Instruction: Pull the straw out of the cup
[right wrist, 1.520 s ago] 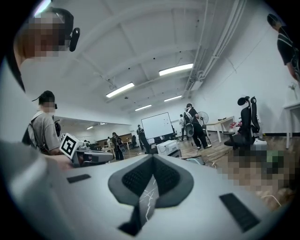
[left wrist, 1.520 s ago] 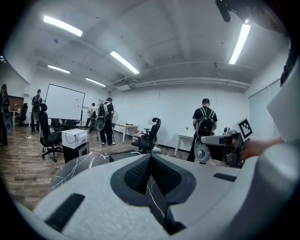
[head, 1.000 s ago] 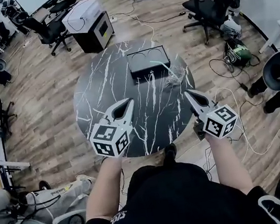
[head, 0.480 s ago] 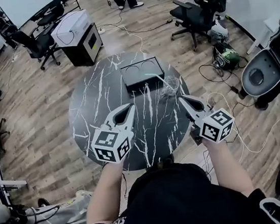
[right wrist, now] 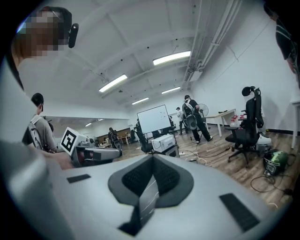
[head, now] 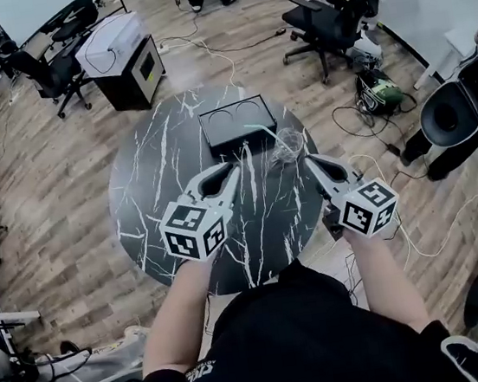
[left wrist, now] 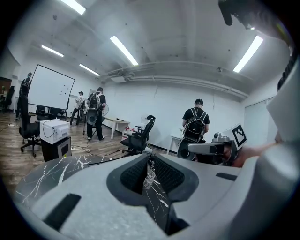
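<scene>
A clear, crinkled plastic cup (head: 286,144) stands on the round black marble table (head: 158,170), just right of a black two-hole tray (head: 215,141). A pale straw (head: 259,128) leans out of the cup to the left, over the tray's front edge. My left gripper (head: 232,168) hovers over the table left of the cup; its jaws are opening with nothing between them. Through their narrow gap in the left gripper view (left wrist: 149,159) the cup (left wrist: 149,176) shows ahead. My right gripper (head: 308,160) is just in front of the cup, its tips together (right wrist: 152,158) and empty.
Office chairs (head: 324,8) and a black cabinet with a white box on it (head: 121,57) stand beyond the table. Cables (head: 387,122) trail over the wood floor at the right. People (left wrist: 194,126) stand in the room's background.
Both grippers have moved forward over the table toward the cup. The left jaws, closed before, now show a narrow gap.
</scene>
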Demonstrator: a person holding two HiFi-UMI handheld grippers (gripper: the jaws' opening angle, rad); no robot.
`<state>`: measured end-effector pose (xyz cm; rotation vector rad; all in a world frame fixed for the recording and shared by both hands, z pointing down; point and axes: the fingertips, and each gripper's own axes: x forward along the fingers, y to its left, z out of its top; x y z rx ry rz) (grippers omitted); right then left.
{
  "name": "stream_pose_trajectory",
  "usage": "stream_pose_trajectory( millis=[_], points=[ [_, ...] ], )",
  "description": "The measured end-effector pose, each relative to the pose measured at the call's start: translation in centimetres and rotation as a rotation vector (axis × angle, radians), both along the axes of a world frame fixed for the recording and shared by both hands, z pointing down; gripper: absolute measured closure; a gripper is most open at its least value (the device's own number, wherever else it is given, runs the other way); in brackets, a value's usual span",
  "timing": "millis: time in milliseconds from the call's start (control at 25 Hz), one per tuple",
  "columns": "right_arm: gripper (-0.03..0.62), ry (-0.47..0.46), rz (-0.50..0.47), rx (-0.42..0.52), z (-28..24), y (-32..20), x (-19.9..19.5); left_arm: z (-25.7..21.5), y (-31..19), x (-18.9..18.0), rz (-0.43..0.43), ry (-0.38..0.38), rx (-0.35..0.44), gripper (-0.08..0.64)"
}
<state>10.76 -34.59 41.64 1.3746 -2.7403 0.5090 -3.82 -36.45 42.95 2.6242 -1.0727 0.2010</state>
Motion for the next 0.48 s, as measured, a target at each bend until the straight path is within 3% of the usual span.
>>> stream_pose_trajectory(
  millis=[160, 480],
  points=[
    [0.589, -0.012, -0.018, -0.016, 1.1, -2.3, 0.7, 1.3, -2.3, 1.8, 0.007, 0.006, -0.039, 0.475],
    [0.589, -0.046, -0.022, -0.084, 5.1, -6.4, 3.4, 5.0, -6.5, 6.2, 0.031, -0.054, -0.097, 0.407]
  ],
)
